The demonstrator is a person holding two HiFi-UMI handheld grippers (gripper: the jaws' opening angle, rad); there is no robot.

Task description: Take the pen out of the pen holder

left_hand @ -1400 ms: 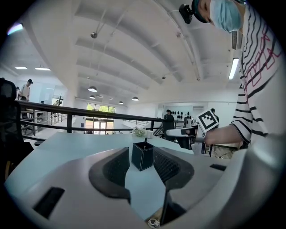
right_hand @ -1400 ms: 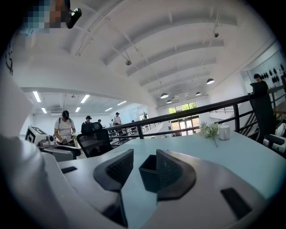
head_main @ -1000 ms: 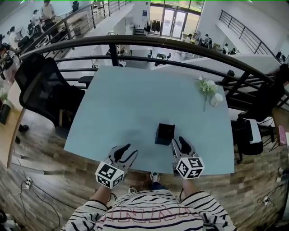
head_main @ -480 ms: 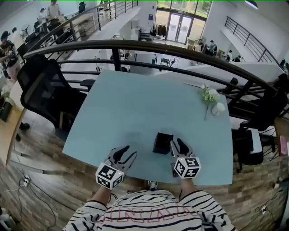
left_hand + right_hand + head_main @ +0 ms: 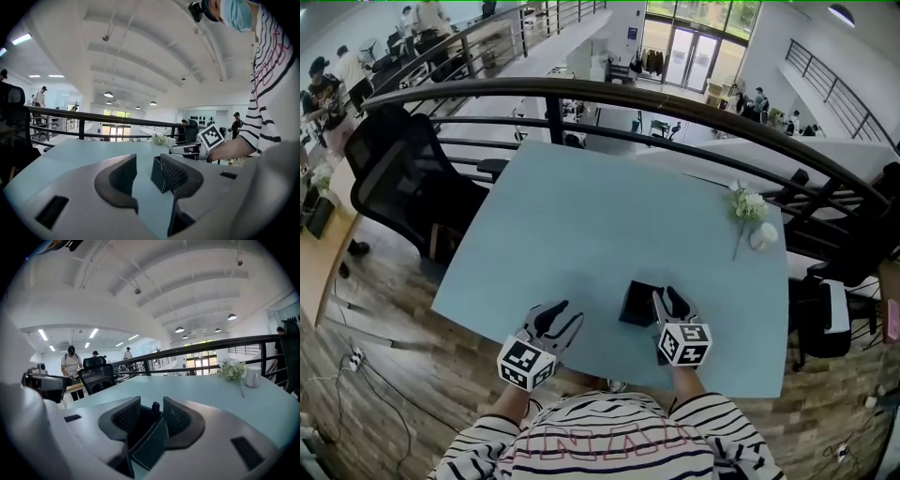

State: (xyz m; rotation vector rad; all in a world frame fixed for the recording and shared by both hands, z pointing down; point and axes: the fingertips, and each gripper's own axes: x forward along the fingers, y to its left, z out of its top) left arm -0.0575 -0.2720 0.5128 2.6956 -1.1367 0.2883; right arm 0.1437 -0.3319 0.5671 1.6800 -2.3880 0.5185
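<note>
A black square pen holder [image 5: 638, 303] stands near the front edge of the pale blue table [image 5: 581, 206]. My right gripper [image 5: 667, 298] is at the holder's right side, open. In the right gripper view its jaws [image 5: 151, 411] straddle the holder's near corner [image 5: 149, 446], and the black top of a pen [image 5: 154, 407] sticks up between them without the pads touching it. To the left of the holder, apart from it, my left gripper [image 5: 567, 313] is open and empty. From the left gripper view [image 5: 146, 161] the holder [image 5: 157, 175] shows beyond the jaws.
A sprig of white flowers [image 5: 746, 206] and a white cup [image 5: 763, 236] lie at the table's far right. A black office chair [image 5: 403, 183] stands off the left side. A dark railing [image 5: 581, 89] runs behind the table. The person's striped sleeves are at the front edge.
My right gripper has moved forward and down, closing in on the holder's right side. The left gripper has edged forward a little.
</note>
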